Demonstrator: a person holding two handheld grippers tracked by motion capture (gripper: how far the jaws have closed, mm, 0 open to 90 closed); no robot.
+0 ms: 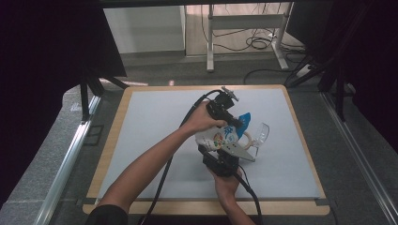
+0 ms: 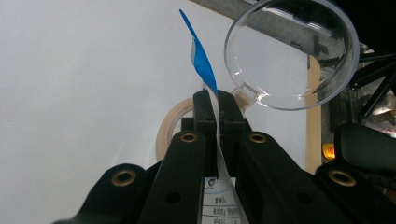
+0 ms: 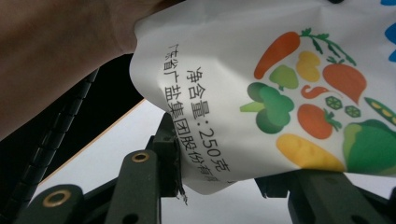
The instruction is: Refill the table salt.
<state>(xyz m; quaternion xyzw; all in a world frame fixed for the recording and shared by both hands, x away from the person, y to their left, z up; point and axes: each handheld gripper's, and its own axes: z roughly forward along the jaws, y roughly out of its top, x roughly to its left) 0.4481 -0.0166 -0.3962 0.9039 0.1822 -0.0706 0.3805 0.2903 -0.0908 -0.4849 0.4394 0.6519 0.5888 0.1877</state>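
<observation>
pouch direction: we've got the white pouch with the veggie print held up over the middle of the table, long axis slanting, its blue top edge pointing up and away toward the clear container
left gripper: the left gripper is clamped tight on the pouch's thin top strip, which runs straight up between the jaws with the blue tip poking out past them
right gripper: the right gripper comes from below, jaws partly spread, squeezing the pouch's lower end between them
nearby: a beige ring lies flat just beside the container
</observation>
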